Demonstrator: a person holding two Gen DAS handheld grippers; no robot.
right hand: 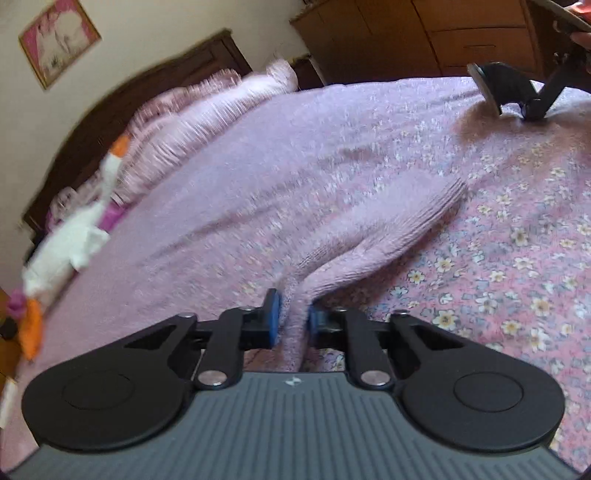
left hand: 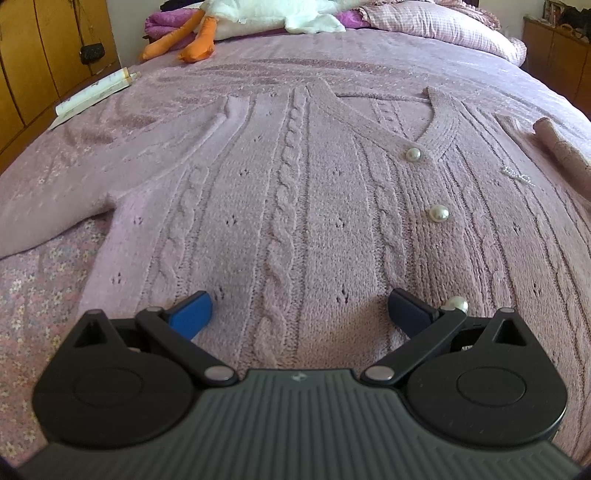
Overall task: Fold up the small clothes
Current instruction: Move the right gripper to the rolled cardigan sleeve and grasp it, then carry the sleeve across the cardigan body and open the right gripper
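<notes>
A pink cable-knit cardigan (left hand: 295, 192) with pearl buttons (left hand: 439, 213) lies flat, front up, on the bed. My left gripper (left hand: 299, 314) is open, its blue fingers (left hand: 194, 312) spread over the cardigan's lower front near the hem. My right gripper (right hand: 290, 319) is shut on the cardigan's sleeve (right hand: 388, 236), which is lifted and stretches away to its ribbed cuff. The right wrist view is motion-blurred. The left gripper also shows in the right wrist view (right hand: 509, 90) at the far right, resting on the knit.
The bed has a pink floral spread (right hand: 517, 258). A white plush goose with orange feet (left hand: 199, 37) and pink pillows (left hand: 436, 22) lie at the head. A folded paper (left hand: 92, 96) lies near the left edge. Wooden cabinets (left hand: 44, 66) stand beside the bed.
</notes>
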